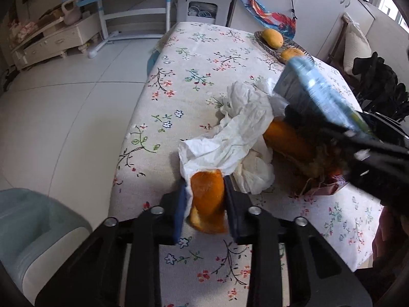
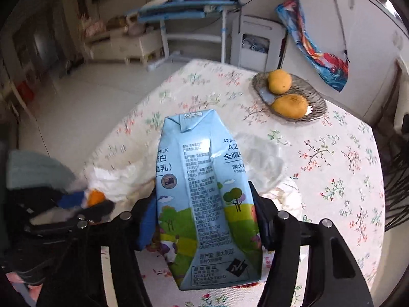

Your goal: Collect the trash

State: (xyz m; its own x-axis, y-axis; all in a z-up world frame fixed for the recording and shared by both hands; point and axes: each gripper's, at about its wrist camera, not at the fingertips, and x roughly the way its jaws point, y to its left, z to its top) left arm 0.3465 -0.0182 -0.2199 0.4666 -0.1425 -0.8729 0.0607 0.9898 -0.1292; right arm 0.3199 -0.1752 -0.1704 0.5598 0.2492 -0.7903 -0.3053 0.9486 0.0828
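Trash sits heaped near one edge of the table (image 1: 194, 58), on its flowered cloth: crumpled tissue (image 1: 237, 128), orange peel, a dark wrapper. Beside that edge, on the floor, stands a pale bin (image 1: 33, 227) — likely where the trash goes. At the table's far side a plate (image 2: 317, 102) holds two mangoes (image 2: 280, 81), well apart from the heap and no part of it.

The largest piece, a crushed blue milk carton (image 2: 204, 192), is off the cloth already; the right gripper (image 2: 204, 212) has its jaws closed on the carton's sides, which buckle inward. The left gripper (image 1: 204, 202) has its jaws pressed on a peel (image 1: 208, 199) at the heap's near edge, a fold of tissue caught against one pad.

The step in hand looks like pickup, both grips just made. Next, each piece wants lifting clear and carrying to the bin — the peel gently, since the tissue may drag the heap along.
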